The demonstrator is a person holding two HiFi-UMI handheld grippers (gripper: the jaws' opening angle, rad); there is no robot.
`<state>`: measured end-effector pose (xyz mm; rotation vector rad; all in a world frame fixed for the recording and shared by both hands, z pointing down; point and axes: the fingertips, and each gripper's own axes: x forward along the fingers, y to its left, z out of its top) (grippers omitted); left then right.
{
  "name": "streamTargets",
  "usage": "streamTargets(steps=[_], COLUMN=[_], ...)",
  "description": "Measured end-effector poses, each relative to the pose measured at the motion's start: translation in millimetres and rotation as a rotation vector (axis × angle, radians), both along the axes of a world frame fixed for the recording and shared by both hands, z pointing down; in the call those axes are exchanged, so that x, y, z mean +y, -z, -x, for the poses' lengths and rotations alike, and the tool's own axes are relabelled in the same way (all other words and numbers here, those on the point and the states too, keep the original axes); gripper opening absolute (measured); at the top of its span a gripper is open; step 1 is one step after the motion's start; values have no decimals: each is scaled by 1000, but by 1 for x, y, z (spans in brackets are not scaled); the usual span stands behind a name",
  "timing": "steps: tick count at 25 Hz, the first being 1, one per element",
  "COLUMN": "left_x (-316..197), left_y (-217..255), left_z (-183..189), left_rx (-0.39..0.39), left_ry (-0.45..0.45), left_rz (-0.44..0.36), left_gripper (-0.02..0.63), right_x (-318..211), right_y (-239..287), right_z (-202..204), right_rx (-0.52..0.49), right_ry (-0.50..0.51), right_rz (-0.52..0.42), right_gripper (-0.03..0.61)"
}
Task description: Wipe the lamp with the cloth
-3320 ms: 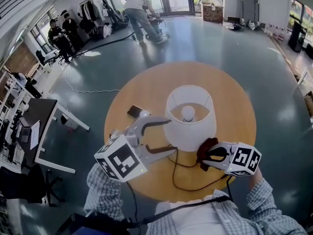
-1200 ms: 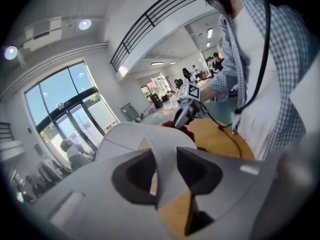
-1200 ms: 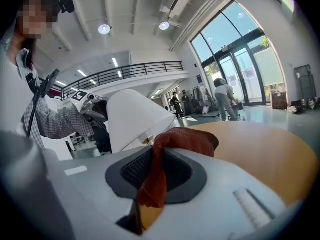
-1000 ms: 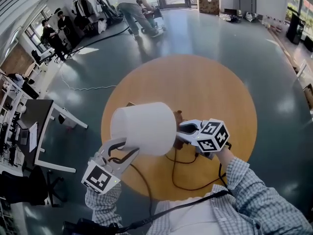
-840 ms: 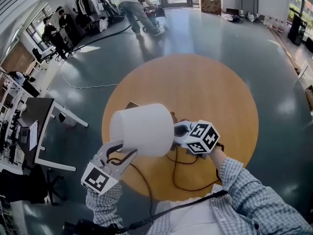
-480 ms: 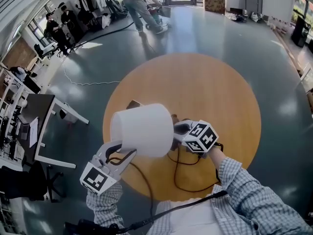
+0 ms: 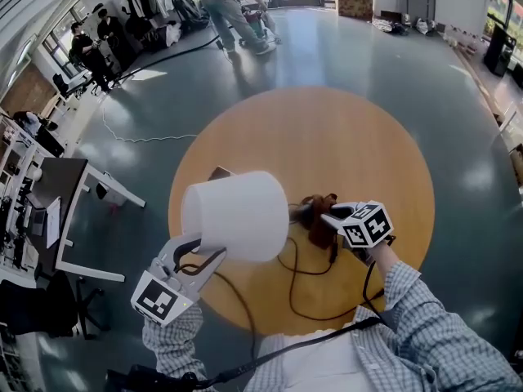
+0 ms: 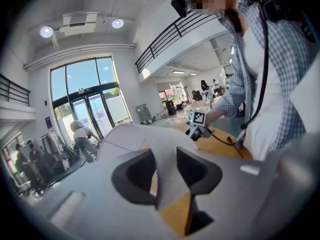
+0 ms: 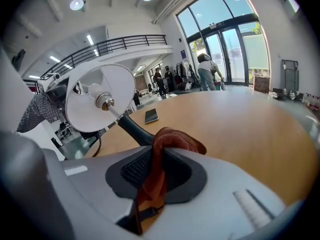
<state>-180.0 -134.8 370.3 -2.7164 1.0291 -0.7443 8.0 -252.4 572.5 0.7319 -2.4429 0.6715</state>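
Holding the white drum-shaded table lamp (image 7: 237, 215) tipped on its side, we have the left gripper (image 7: 198, 247) clamped on the thin wall of the shade, which runs between its jaws in the left gripper view. The right gripper (image 7: 331, 216) is clenched on the rust-brown crumpled cloth (image 7: 317, 219), a fold bunched between its pads (image 9: 135, 169).

The lamp's long axis runs across us: shade to the left, dark stem (image 9: 132, 129) reaching toward the cloth. From the right fingers the shade lies just to the left and a little higher, its open underside and bulb (image 9: 105, 103) facing them. That hand is the nearer one for wiping, we judge.

Below is the round wooden table (image 7: 351, 129), with a black cord (image 7: 302, 300) looping and a dark phone (image 9: 151, 115). Around it are a glossy grey floor, tall glass doors and distant people.
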Motion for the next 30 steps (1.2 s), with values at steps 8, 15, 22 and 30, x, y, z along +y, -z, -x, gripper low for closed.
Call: streamTargets(steps=[8,15,22,30], left_x=[4,0,-4,-13], left_y=[2,2,5,12], left_z=[-3,-2,-7,-18], left_rx=[-19,-27,-40,-99], left_ry=[-9,-8,-20,-64], left_rz=[1,-7,-16,-46], left_gripper=[133,135,137,141], right_x=[17,32,14,18], right_y=[60,121,34,9], right_z=[68,109,61,-6], right_rx=[-180,-400,-95,-106], right_ry=[149,270,138,-31], right_rz=[-117,-202,-108,-35], right_gripper=[63,61,61,63])
